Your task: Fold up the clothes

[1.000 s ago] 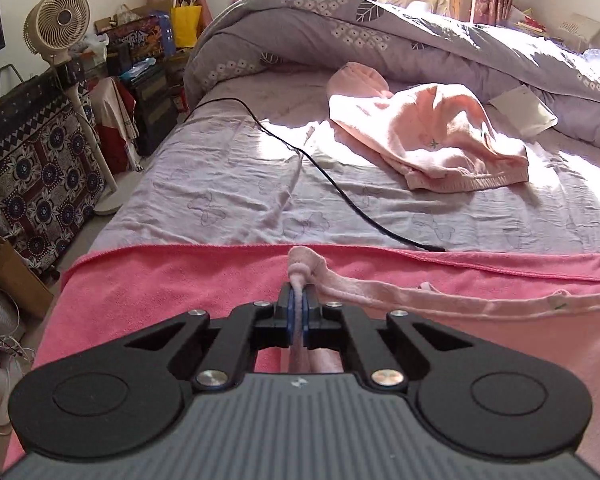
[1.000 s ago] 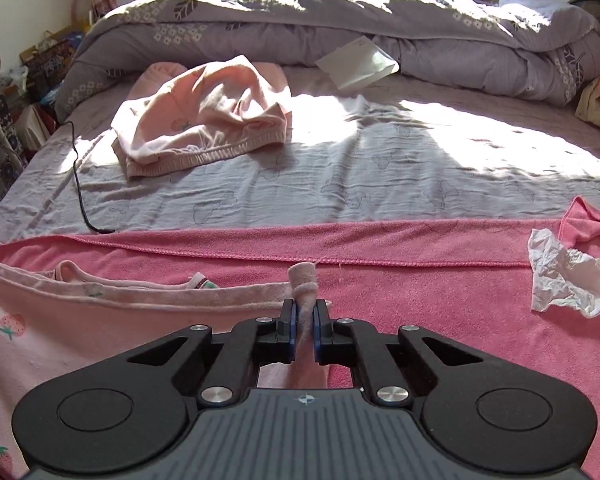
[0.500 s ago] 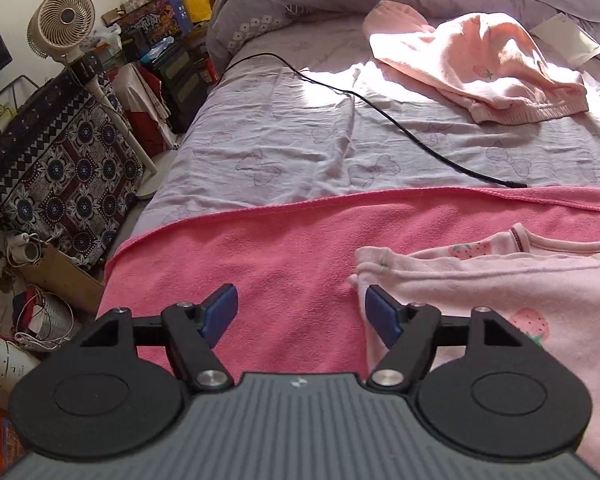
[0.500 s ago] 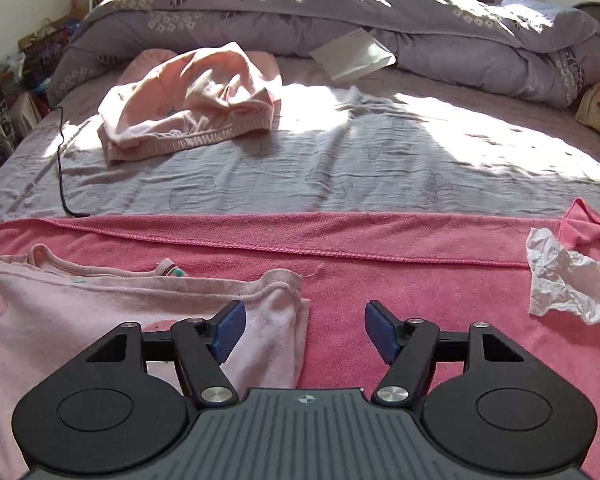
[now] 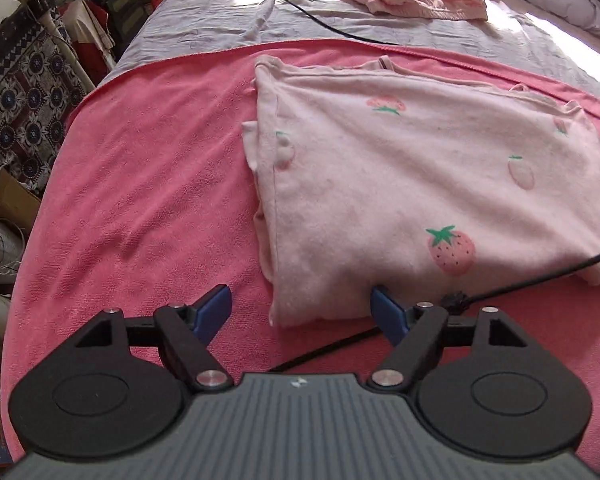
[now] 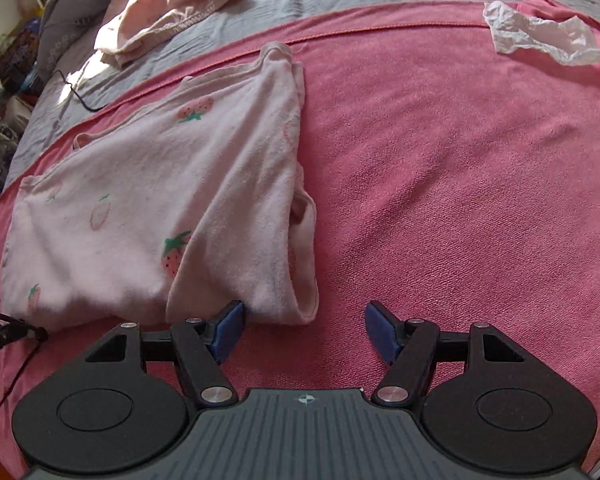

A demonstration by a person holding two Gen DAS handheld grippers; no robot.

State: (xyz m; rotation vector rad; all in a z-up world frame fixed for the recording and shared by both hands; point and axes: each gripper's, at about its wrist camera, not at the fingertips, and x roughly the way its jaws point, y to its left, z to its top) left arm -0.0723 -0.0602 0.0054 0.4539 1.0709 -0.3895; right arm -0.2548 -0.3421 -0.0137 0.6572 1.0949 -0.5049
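Lying folded on the pink towel [image 5: 148, 184], the strawberry shirt [image 5: 400, 184] is sitting just beyond the left tool [image 5: 302, 312] and right tool [image 6: 304, 326], both gaping wide and gripping nothing.

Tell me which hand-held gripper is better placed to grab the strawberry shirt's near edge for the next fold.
Left, marginally. The left hand-held gripper is open with the strawberry shirt corner between its fingers; the right hand-held gripper has only one finger at the hem.

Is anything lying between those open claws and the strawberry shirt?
Nothing visible blocks either one. The left gripper and right gripper sit open at the strawberry shirt's near edge. A black cable crosses its near corner.
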